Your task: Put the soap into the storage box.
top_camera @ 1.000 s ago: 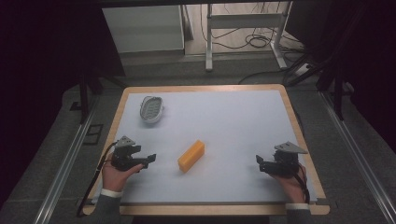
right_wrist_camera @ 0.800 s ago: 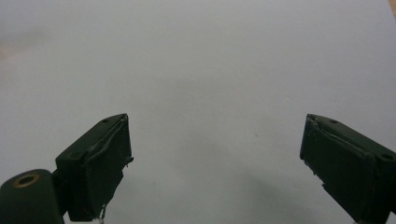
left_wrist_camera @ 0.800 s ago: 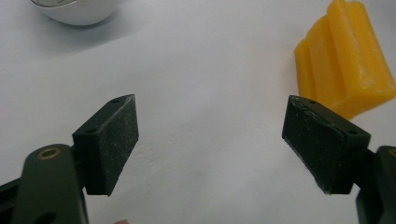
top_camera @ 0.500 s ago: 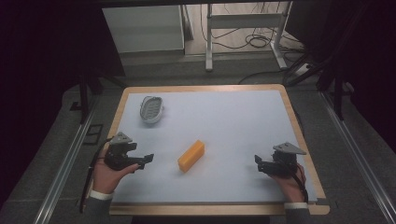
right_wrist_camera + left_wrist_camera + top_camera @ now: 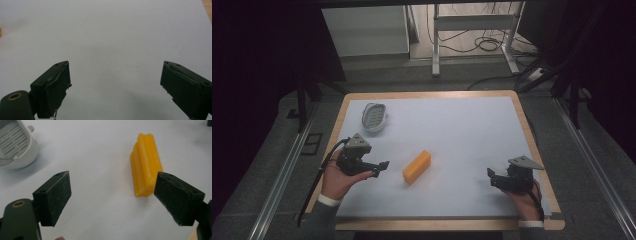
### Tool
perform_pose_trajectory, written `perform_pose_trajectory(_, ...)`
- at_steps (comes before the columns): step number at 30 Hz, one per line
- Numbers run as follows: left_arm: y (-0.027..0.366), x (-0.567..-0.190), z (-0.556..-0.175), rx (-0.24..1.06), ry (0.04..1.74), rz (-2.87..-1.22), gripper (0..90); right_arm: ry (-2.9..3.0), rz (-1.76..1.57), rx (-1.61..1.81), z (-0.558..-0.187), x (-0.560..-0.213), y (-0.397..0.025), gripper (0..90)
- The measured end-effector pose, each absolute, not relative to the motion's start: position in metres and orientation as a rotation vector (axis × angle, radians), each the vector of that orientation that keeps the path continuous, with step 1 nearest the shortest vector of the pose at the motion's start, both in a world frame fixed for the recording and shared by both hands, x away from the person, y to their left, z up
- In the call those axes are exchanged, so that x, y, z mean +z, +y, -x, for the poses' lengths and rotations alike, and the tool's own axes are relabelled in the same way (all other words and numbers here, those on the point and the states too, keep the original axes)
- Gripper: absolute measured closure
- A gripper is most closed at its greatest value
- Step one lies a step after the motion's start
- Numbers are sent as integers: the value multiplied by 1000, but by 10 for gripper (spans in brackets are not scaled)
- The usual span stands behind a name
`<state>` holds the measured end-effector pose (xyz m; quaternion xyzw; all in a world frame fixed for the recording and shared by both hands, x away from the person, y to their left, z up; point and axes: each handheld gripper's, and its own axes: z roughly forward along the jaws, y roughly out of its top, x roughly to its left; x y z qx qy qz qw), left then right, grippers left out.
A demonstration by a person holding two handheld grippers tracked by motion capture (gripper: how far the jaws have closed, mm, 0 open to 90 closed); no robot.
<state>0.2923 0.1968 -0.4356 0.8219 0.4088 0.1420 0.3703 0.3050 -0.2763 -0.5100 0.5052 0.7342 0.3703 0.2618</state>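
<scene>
Jaws of the left gripper [image 5: 381, 168] are standing spread wide, gripping nothing, with the ridged orange-yellow plastic block [image 5: 417, 167] lying on the white table sheet [image 5: 462, 130] just beyond them, nearer the right-hand pad [image 5: 178, 197] in the left gripper view. Right gripper [image 5: 493, 177] is hovering well apart, likewise spread and empty. White slotted plastic dish [image 5: 374, 116] is sitting toward the far left; no readable writing anywhere.
</scene>
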Motion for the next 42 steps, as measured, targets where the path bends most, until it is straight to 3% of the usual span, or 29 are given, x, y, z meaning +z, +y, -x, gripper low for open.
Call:
perform_pose_trajectory(17,134,-446,-307,285,986,-2229,138,1973,-1365,984,-307,-511,-278,93)
perform_pose_trajectory(42,95,-471,-336,256,1030,-2322,165,1980,-1355,943,-309,-516,-277,93)
